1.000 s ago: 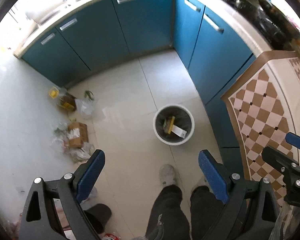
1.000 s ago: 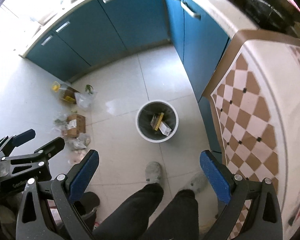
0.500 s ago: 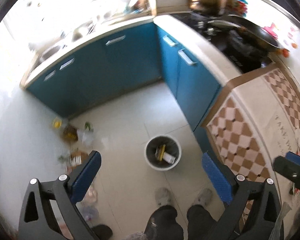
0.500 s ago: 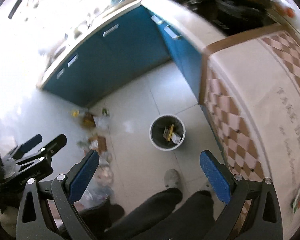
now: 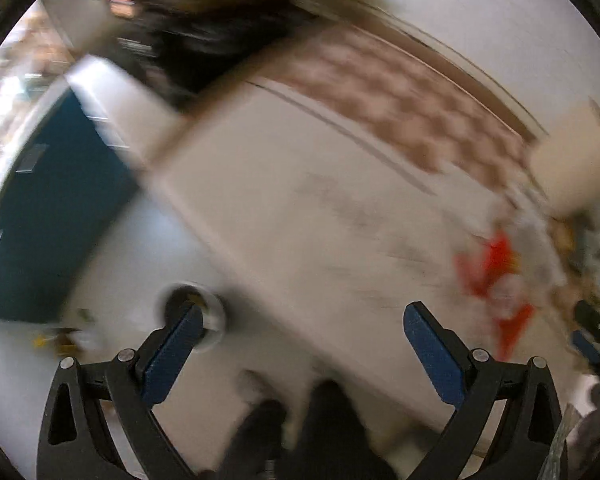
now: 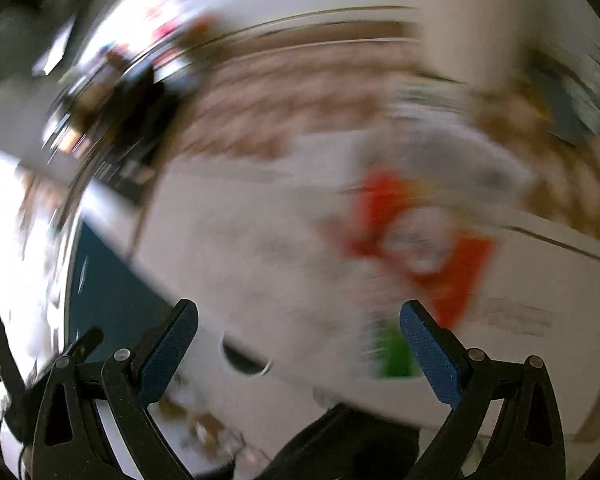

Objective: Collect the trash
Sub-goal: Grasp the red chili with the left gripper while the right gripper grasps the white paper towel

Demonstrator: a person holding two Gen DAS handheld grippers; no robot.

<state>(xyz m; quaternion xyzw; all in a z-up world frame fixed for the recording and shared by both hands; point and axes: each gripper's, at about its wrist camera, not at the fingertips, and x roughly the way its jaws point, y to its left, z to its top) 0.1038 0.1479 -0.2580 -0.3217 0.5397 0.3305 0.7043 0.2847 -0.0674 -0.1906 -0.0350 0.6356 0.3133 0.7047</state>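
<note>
Both views are heavily smeared by motion blur, so only coarse shapes can be read. The left hand-held gripper [image 5: 302, 316] has its blue-padded fingers spread wide with nothing between them; the right hand-held gripper [image 6: 298, 316] is likewise spread wide and empty. Each points over a pale surface [image 5: 300, 208] edged with a brown checked pattern. On that surface lies a red and white wrapper [image 6: 416, 240], the clearest piece of trash, with something green [image 6: 394, 356] just beside its near edge; what the green thing is cannot be told. In the left wrist view the same wrapper [image 5: 496, 276] lies toward the right, with more blurred litter [image 5: 592, 248] near it at the frame's edge. Below the surface, on the pale floor [image 5: 112, 264], the round waste bin [image 5: 196, 312] stands close to the teal cabinet fronts [image 5: 56, 208]; the left finger overlaps it in the picture. The person's dark trouser legs [image 5: 312, 428] show at the bottom
</note>
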